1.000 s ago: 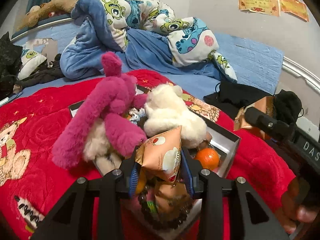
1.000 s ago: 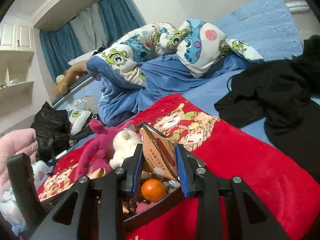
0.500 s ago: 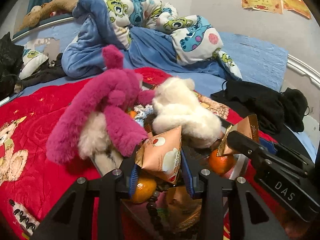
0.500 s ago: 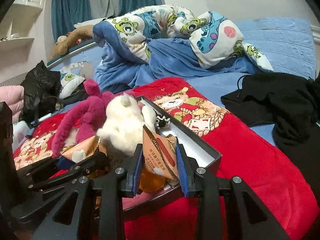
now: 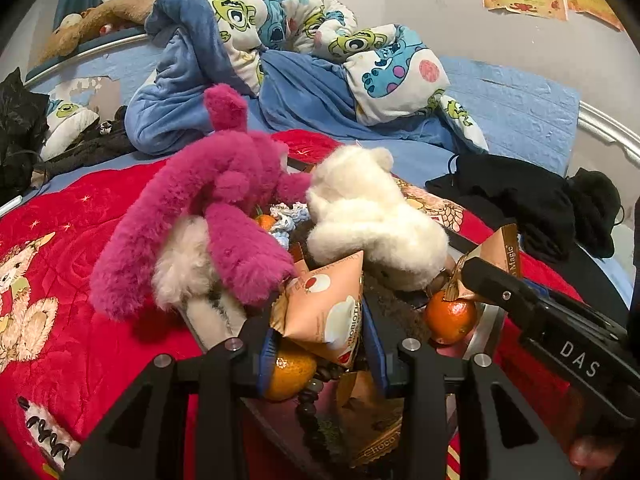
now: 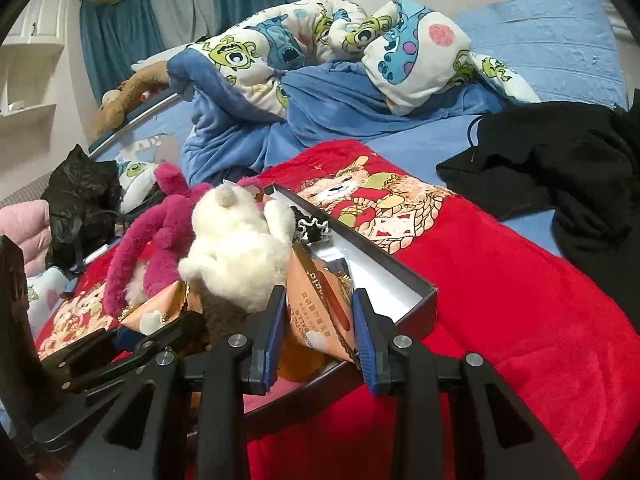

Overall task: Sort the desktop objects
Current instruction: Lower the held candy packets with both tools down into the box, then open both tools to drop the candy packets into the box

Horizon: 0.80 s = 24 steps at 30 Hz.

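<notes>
Grippers both loaded: left gripper (image 5: 322,344) is clamped on a triangular orange snack packet (image 5: 328,312), blue pads pressed against both sides, packet printed "PROBIOTIC". Right gripper (image 6: 318,334) is closed the same way on a second orange packet (image 6: 320,312), which also shows in the left view (image 5: 500,256) pinched at the tip of the right gripper (image 5: 480,272). Both packets hang over a shallow black box (image 6: 416,300) with a white inner wall, sitting on a red bear-print blanket (image 6: 500,280) on the bed. Right packet is over the box's near corner; left packet is over the box contents, just in front of the plush toys. Box contents: white plush (image 5: 372,216) lying across the middle, magenta plush (image 5: 216,208) draped over the left edge onto the blanket, the two touching. One tangerine (image 5: 450,318) sits directly below the right gripper's packet, another tangerine (image 5: 286,374) under the left gripper, partly hidden by its finger. Dark bead string (image 5: 308,408) and another brown packet (image 5: 376,420) lie in the box under the left gripper. Black-and-white frilly item (image 6: 312,228) at the far end of the box, type unclear. Behind: monster-print duvet (image 5: 320,52), black clothing (image 6: 560,168) on the blue sheet to the right.
</notes>
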Available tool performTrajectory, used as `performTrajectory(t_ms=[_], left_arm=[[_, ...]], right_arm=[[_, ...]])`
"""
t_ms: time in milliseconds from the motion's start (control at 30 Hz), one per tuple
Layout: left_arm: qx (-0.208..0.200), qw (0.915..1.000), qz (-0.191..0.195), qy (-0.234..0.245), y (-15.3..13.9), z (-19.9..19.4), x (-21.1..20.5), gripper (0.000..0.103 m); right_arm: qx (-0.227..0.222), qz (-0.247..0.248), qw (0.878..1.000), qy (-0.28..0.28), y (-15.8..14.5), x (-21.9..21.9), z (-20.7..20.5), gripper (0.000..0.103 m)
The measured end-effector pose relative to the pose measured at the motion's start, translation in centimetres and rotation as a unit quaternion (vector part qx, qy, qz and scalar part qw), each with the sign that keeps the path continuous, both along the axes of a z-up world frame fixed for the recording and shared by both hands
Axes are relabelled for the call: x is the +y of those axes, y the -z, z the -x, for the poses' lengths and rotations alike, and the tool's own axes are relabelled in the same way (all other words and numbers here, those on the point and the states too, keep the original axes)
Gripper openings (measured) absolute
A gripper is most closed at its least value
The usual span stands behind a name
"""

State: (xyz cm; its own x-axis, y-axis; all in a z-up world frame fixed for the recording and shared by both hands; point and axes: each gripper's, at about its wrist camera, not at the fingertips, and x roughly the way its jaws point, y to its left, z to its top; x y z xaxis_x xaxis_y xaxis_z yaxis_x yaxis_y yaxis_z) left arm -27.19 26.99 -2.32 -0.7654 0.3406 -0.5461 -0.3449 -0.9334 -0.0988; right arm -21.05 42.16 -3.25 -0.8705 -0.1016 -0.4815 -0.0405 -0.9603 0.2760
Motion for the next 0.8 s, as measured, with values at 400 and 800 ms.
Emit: performTrajectory(t_ms=[400, 800], left_arm=[[0.0, 1.0, 0.001, 0.0, 0.0, -0.04, 0.04, 0.039], [0.004, 0.9999, 0.013, -0.007, 0.14, -0.41, 0.18, 0.053]], right_arm=[[0.001, -0.018, 1.0, 0.0, -0.17, -0.6, -0.04, 0.031], [0.011, -0.027, 1.0, -0.005, -0.48, -0.93, -0.36, 0.032]])
